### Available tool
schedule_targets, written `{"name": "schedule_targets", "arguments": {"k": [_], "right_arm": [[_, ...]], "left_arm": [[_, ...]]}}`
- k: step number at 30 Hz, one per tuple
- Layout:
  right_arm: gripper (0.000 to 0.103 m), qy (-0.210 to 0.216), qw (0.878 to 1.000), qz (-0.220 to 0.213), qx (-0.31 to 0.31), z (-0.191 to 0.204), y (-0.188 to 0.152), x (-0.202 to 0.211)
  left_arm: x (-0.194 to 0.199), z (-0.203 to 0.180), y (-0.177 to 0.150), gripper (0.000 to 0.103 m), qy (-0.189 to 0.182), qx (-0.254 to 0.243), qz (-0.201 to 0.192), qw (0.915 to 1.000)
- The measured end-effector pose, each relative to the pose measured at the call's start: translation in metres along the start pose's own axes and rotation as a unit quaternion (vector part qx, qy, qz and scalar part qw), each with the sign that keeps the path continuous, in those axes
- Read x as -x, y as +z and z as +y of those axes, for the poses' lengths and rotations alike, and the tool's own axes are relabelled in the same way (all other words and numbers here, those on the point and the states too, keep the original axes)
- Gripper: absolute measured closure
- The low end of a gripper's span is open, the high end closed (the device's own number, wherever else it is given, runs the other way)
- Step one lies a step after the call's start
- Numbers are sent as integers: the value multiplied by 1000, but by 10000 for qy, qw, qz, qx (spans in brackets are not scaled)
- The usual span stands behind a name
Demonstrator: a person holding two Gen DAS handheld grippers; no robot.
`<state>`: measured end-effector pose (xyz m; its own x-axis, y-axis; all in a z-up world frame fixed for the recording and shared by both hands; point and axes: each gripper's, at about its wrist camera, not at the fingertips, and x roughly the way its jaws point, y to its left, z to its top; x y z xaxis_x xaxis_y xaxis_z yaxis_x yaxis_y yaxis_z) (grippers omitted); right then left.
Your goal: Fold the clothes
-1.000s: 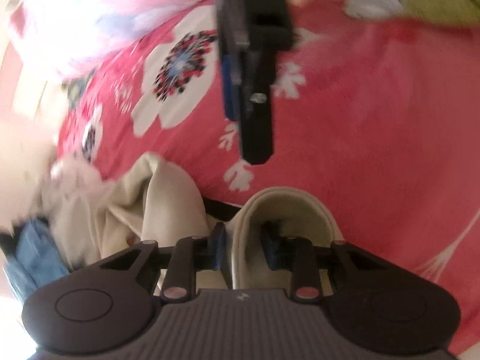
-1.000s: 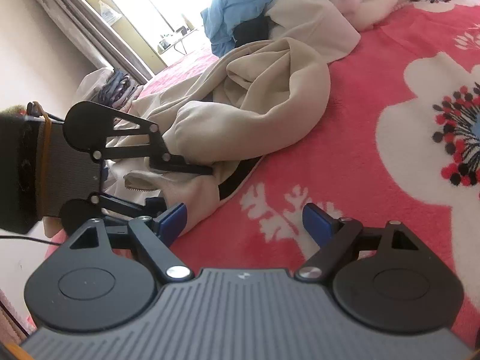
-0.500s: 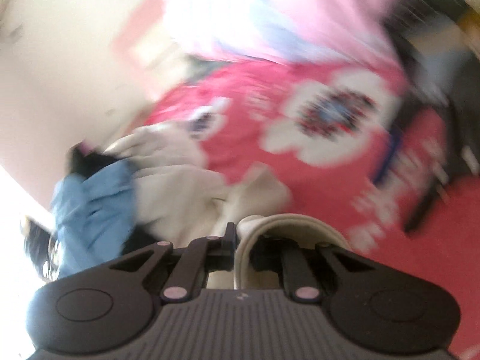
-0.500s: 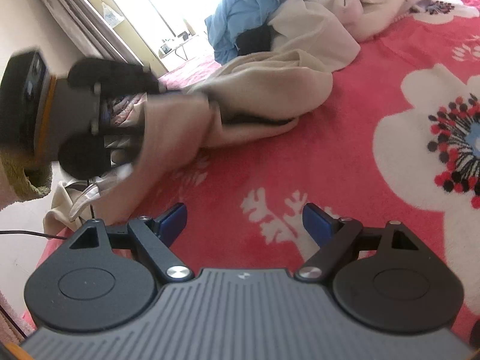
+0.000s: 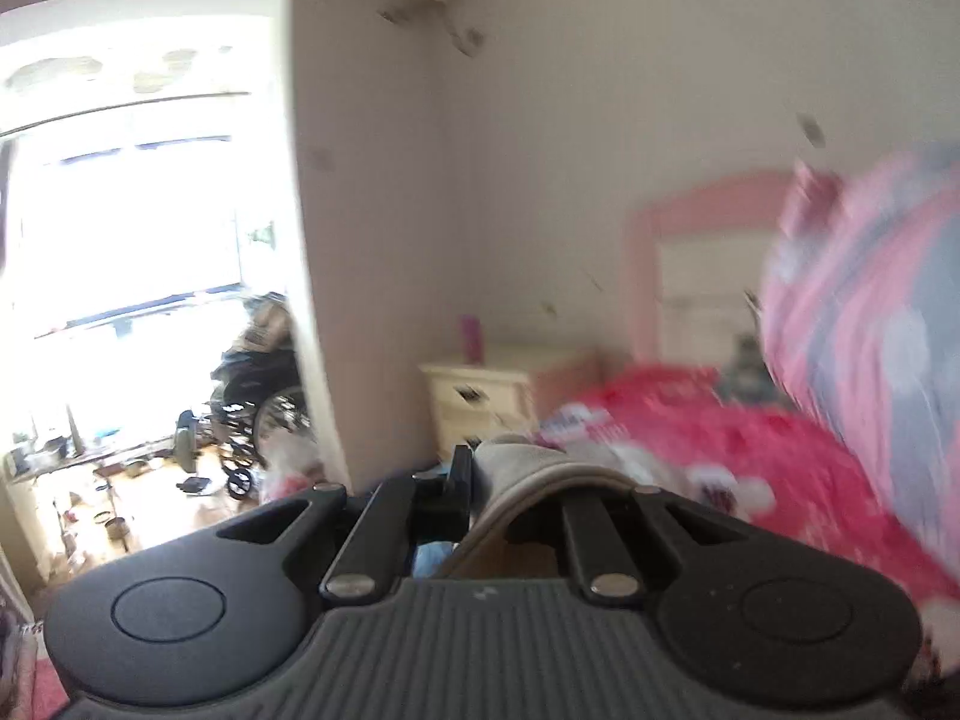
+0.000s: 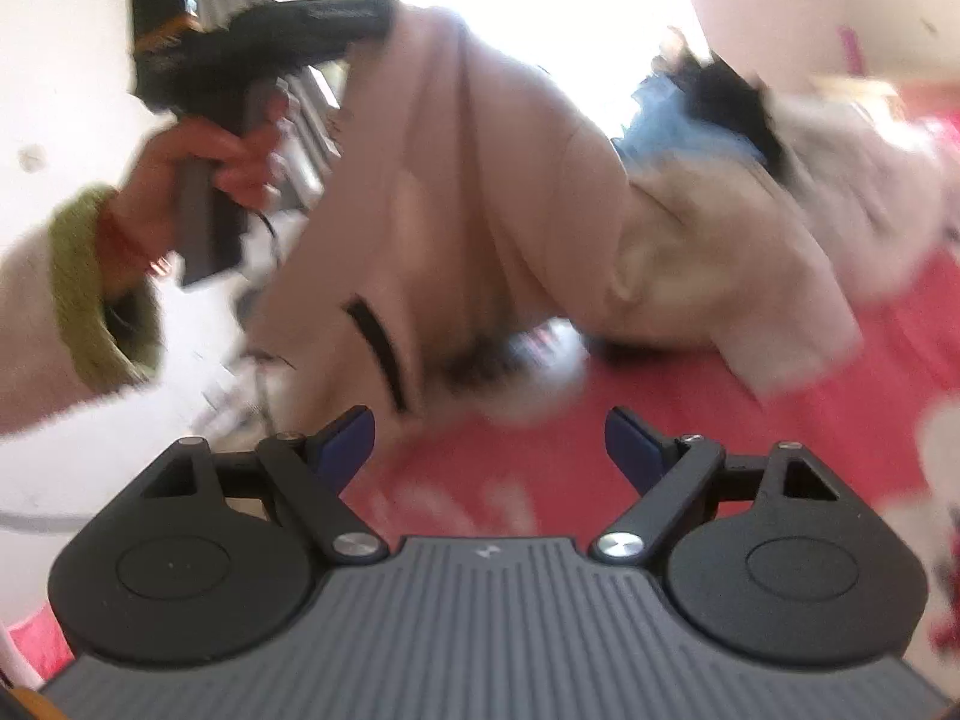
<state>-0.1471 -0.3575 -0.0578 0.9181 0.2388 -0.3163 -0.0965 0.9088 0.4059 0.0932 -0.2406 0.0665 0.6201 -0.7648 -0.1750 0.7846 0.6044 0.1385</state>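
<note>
Left gripper [image 6: 366, 18] is clamped on an edge of the beige garment [image 6: 480, 192], raised high so the cloth hangs free of the red bed [image 6: 780, 420], presumably to open it out for folding. Right gripper [image 6: 489, 438] hangs spread wide and empty below. Only the right wrist view shows the drape; the left shows the pinched hem [image 5: 528, 474] and room.
</note>
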Motion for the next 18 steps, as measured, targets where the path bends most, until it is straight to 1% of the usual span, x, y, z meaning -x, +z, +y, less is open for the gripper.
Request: {"name": "schedule_targets", "arguments": {"k": [2, 5, 7, 9, 12, 14, 16, 18], "right_arm": [[19, 332, 9992, -179, 144, 16, 17, -7], [19, 771, 9954, -386, 414, 43, 34, -18], [19, 882, 9934, -543, 487, 56, 41, -22], [19, 971, 9929, -588, 369, 60, 45, -26], [19, 1114, 9922, -552, 91, 63, 49, -34], [19, 1260, 9905, -552, 17, 67, 51, -41], [19, 1412, 9884, -535, 138, 75, 50, -51], [19, 1367, 9895, -411, 233, 81, 43, -64]], "left_arm": [[4, 7, 11, 93, 112, 282, -117, 9995], [13, 13, 28, 93, 171, 638, -260, 9975], [21, 18, 40, 93, 123, 846, -368, 9957], [32, 21, 44, 93, 157, 898, -416, 9950], [48, 26, 49, 93, 209, 972, -486, 9939], [58, 29, 53, 93, 244, 1022, -533, 9930], [69, 32, 57, 93, 279, 1071, -579, 9922], [80, 36, 60, 93, 314, 1121, -626, 9912]]}}
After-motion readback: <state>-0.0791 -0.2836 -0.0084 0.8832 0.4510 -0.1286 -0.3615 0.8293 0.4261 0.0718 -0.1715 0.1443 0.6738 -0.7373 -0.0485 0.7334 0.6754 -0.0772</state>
